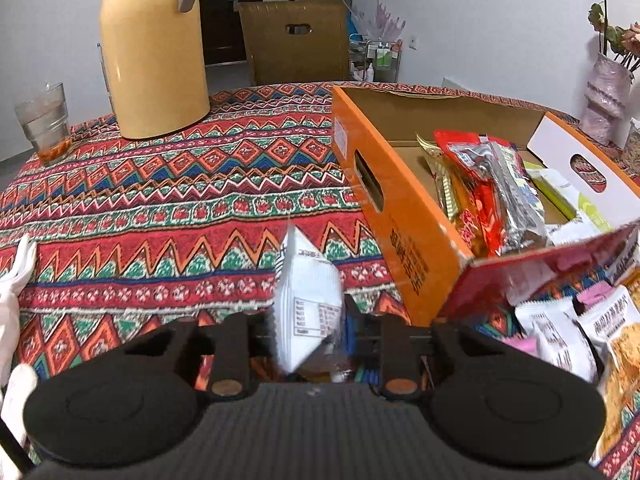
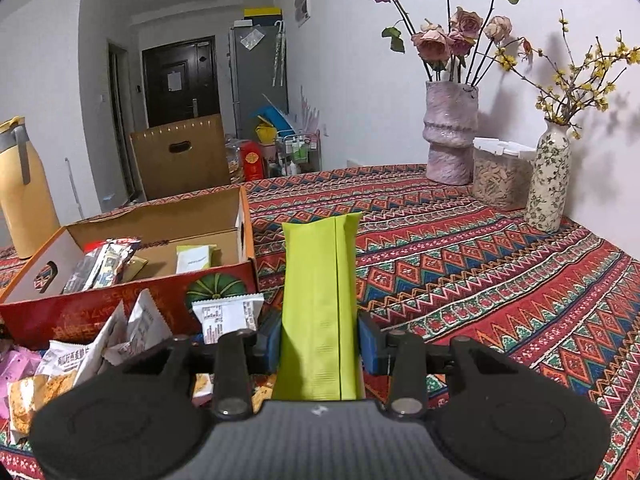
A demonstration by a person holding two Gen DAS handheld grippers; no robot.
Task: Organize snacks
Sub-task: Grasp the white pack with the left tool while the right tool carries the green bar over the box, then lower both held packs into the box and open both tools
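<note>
My left gripper [image 1: 308, 320] is shut on a white snack packet [image 1: 306, 300] and holds it upright above the patterned tablecloth, left of the orange cardboard box [image 1: 384, 200]. The box holds several snack packets [image 1: 492, 196]. My right gripper [image 2: 320, 336] is shut on a lime-green packet [image 2: 318, 300] that stands up between the blue pads, right of the box [image 2: 132, 304]. Loose snack packets lie in front of the box, in the left wrist view [image 1: 560, 336] and in the right wrist view [image 2: 80, 360].
A yellow thermos jug [image 1: 152, 48] and a glass [image 1: 44, 120] stand at the table's far left. A pink vase [image 2: 450, 132], a food jar [image 2: 500, 176] and a flowered vase [image 2: 550, 180] stand by the wall on the right. A chair [image 1: 296, 40] stands beyond the table.
</note>
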